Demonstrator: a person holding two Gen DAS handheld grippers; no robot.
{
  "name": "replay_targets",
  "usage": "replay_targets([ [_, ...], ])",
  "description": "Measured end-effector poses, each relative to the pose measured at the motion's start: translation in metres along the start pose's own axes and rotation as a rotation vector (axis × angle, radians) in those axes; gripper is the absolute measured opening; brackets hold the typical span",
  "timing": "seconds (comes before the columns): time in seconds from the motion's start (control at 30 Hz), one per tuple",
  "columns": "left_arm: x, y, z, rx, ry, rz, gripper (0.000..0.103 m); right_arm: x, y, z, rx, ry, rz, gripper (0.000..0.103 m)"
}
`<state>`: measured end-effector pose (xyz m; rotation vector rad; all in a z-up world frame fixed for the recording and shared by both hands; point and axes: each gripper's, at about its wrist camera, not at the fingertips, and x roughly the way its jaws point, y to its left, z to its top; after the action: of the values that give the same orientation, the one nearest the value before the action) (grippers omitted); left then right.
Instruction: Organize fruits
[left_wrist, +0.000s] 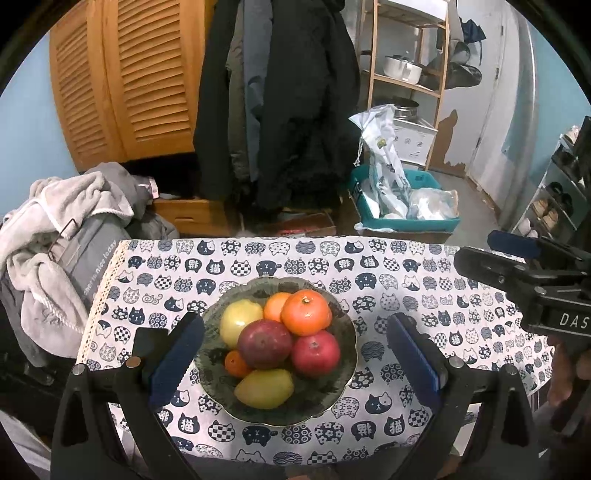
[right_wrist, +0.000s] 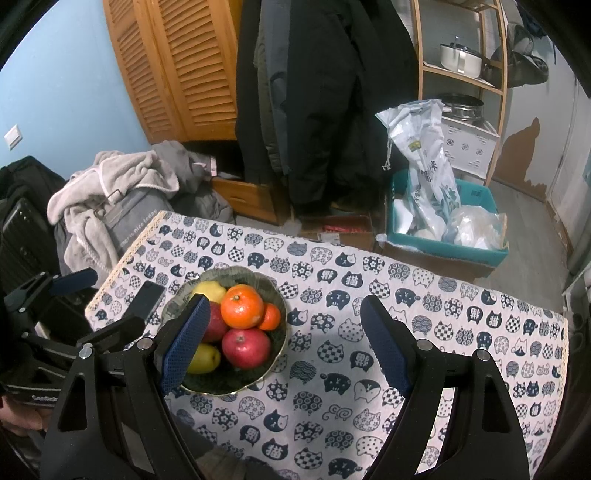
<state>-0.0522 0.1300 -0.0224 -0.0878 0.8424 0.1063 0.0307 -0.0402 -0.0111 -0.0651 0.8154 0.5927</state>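
A dark green bowl stands on the cat-print tablecloth and holds piled fruit. On top sits a large orange. Around it lie a red fruit, a darker red one, a yellow fruit, a lemon and two small oranges. My left gripper hovers open on the near side of the bowl, with nothing touching its pads. My right gripper is open and empty, to the right of the bowl.
A black phone lies on the cloth left of the bowl. Beyond the table are a pile of grey clothes, hanging coats, a teal crate with bags and a wooden shelf.
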Motion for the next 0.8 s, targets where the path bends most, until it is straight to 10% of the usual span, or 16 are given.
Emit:
replay_targets([
  [0.8,0.0023,-0.0047,0.0014,-0.009,0.021,0.011,0.1,0.0003,0.0009,-0.0011,0.003,0.003,0.0,0.082],
])
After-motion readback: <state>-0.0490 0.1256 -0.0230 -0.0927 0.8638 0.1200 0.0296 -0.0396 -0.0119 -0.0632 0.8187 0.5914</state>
